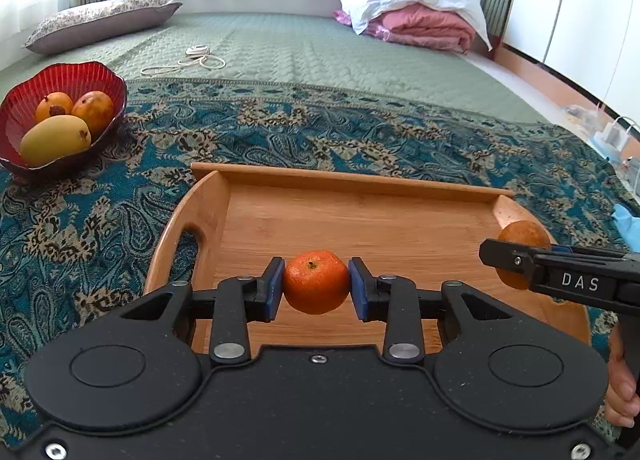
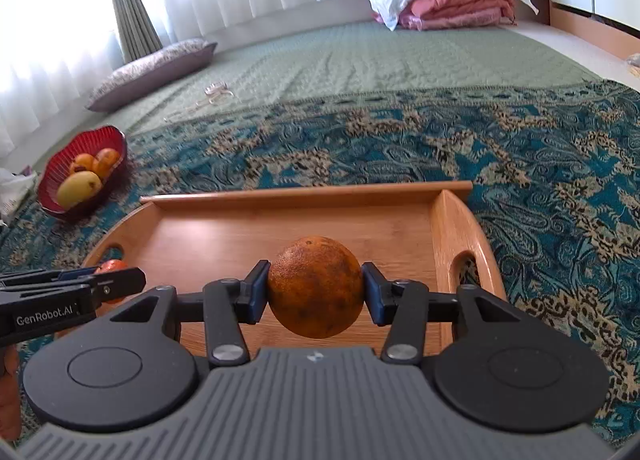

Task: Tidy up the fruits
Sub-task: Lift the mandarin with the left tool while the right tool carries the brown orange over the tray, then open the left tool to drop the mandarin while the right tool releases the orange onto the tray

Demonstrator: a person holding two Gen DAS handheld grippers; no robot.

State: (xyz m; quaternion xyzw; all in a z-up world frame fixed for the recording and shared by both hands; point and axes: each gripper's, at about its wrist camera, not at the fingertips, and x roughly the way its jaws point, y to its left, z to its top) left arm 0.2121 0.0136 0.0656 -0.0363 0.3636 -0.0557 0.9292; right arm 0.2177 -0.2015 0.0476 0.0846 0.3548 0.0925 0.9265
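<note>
My left gripper [image 1: 316, 284] is shut on a small bright tangerine [image 1: 316, 280], held above the wooden tray [image 1: 344, 179]. My right gripper [image 2: 315, 292] is shut on a larger, brown-mottled orange [image 2: 316, 286] over the same tray [image 2: 304, 192]. In the left wrist view the right gripper's finger comes in from the right edge with the mottled orange [image 1: 524, 236] behind it. The left gripper's finger and a sliver of the tangerine [image 2: 110, 266] show at the left of the right wrist view. A red ribbed bowl [image 1: 24, 99] with a mango and two orange fruits sits far left.
The tray lies on a teal paisley cloth [image 1: 360, 131] spread over a green quilted bed. A pillow [image 1: 100, 19], a coiled white cord [image 1: 192, 59] and folded pink bedding [image 1: 420, 27] lie further back. A hand [image 1: 620, 392] grips the right handle at the lower right.
</note>
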